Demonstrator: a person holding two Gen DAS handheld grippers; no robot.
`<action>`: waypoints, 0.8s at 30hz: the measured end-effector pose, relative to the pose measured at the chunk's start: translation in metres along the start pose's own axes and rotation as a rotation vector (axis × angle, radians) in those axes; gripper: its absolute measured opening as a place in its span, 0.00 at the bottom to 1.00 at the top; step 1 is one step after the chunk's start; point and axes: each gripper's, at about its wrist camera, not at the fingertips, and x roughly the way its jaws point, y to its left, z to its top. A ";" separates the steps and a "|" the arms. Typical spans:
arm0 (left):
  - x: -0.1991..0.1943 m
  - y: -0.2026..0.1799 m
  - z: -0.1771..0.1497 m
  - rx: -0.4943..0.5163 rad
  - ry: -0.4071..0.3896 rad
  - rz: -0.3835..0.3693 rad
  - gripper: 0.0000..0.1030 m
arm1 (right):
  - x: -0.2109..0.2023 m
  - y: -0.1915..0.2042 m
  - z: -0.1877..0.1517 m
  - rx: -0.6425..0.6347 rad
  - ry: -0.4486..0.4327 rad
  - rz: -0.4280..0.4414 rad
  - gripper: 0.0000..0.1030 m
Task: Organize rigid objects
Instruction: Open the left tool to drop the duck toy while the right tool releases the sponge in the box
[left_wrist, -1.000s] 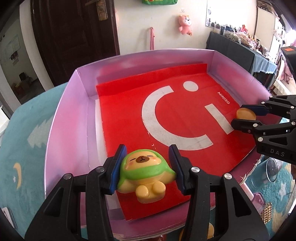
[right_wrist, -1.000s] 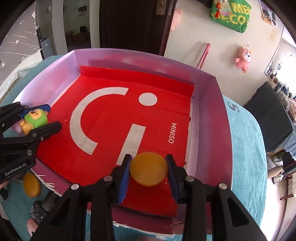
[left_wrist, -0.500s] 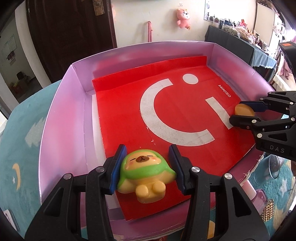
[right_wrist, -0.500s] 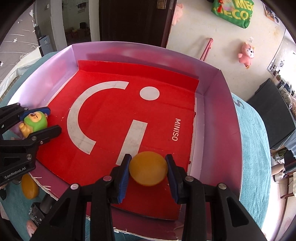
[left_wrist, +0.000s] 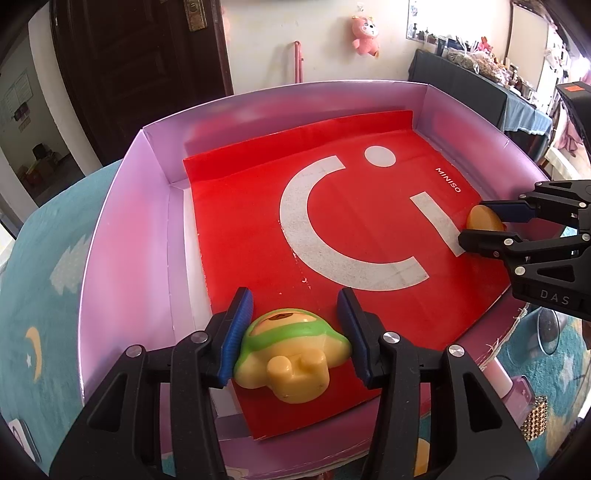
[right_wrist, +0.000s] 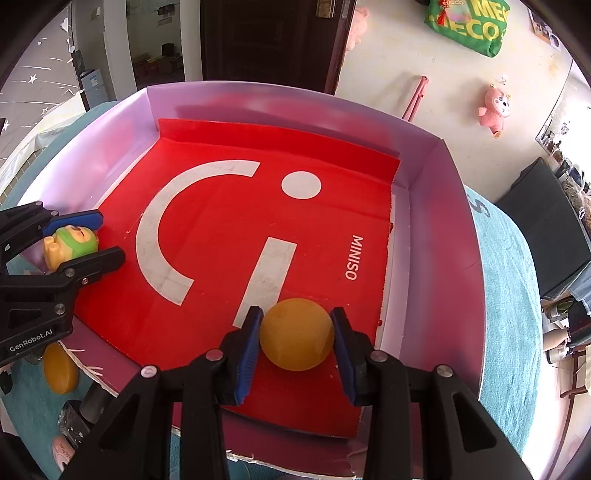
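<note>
Left gripper (left_wrist: 295, 326) closed on a toy figure (left_wrist: 291, 354) — yellow body, green hood, face tilted up and away from the camera. Both blue pads (left_wrist: 236, 332) against the toy's sides. Toy held low over the near edge of the red sheet (left_wrist: 369, 229), at 6 o'clock in the left wrist view; contact with the sheet not determinable.

Right gripper (right_wrist: 297, 341) closed on an orange disc (right_wrist: 297, 339), pads pressing on its two edges. Disc positioned at 6 o'clock in the right wrist view, just over the lower end of the white bar printed on the sheet, near the "MINISO" lettering. Same disc visible at 3 o'clock in the left wrist view, between the black fingers.

Sheet laid flat inside a shallow pink box (left_wrist: 122, 240) with upright walls, far edge of the sheet folded up against the far wall. Box set on a teal cloth (right_wrist: 506, 295).

Outside the box, at 8 o'clock in the right wrist view — a second orange disc (right_wrist: 61, 371) lying on the cloth.
</note>
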 end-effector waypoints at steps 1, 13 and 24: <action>0.000 0.000 0.000 0.000 0.000 0.000 0.46 | 0.000 0.000 0.000 0.001 0.000 0.000 0.39; 0.000 0.000 -0.001 0.005 -0.008 -0.006 0.54 | 0.001 0.002 0.001 0.000 0.002 0.004 0.42; -0.016 0.001 0.000 0.000 -0.055 -0.017 0.61 | -0.009 0.006 -0.002 -0.007 -0.016 0.008 0.53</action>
